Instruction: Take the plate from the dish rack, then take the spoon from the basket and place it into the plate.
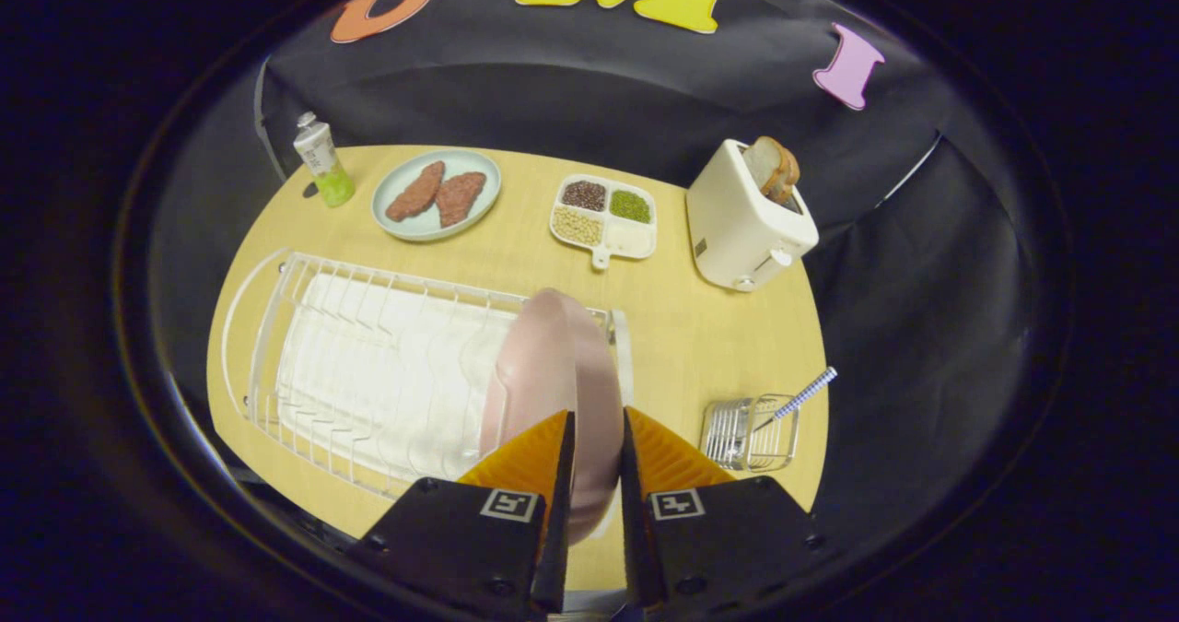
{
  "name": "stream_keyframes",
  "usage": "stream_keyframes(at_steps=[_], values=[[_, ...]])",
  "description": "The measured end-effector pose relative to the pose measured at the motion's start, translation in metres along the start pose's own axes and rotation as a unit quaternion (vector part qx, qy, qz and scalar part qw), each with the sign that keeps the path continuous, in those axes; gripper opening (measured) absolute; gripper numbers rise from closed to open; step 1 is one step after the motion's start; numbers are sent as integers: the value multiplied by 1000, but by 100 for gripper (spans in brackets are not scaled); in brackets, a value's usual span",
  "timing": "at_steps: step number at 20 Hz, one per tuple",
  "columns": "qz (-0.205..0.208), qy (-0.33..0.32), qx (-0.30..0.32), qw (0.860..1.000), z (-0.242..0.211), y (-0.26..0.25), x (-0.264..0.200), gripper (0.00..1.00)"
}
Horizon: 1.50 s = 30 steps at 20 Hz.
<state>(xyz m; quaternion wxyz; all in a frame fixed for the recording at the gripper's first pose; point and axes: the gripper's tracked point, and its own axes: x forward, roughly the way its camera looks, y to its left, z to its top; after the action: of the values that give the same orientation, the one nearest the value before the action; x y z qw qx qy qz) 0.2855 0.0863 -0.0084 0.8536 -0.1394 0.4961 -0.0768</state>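
Wooden table (516, 263) carries everything; taking the dish rack as reference.

Dish rack (368, 373): white wire, sits on the near-left part of the table, white mat inside it. Slots mostly bare.

Plate (543, 373): pink, standing on edge at the right end of the rack, rim toward me.

My claw (597, 433): fingers nearly closed, one on each side of the plate's rim, narrow gap with the rim in it. Both fingers look pressed against the plate, so I have it pinched. Plate's lower edge is hidden behind my fingers, so I cannot tell whether it sits in the rack slots or is clear of them.

Toaster (741, 226): cream, beyond the rack's right end and further right, bread slice (774, 169) sticking out of the top.

Round plate (436, 193): pale green, beyond the rack's far side, two reddish meat pieces on it.

Divided dish (605, 217): white, beyond the rack, between the green plate and the toaster; dark grains, green beans, pale beans in its sections.

Basket (748, 433): small wire one, right of the rack, just beside my right finger.

Spoon (799, 395): standing in the basket, handle leaning out up and to the right.

Tube (322, 169): white with a green cap, cap down, beyond the rack's far-left corner.
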Motion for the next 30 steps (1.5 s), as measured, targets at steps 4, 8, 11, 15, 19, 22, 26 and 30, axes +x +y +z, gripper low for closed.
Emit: stream_keyframes(at_steps=[4, 8, 11, 15, 19, 22, 26, 30], values=[[-45, -20, 8, 999, 2, 2, -10, 19], [-80, -47, 32, 995, 4, -3, -18, 17], [-106, -70, 46, 991, 4, -1, -21, 16], [-157, -110, 49, 980, 2, 5, -27, 16], [-203, -159, 47, 965, 5, 9, -43, 16], [-200, -177, 53, 962, 0, 6, -60, 16], [-118, -207, 85, 967, -21, 4, -88, 16], [-15, -224, 135, 965, -65, -10, -114, 16]])
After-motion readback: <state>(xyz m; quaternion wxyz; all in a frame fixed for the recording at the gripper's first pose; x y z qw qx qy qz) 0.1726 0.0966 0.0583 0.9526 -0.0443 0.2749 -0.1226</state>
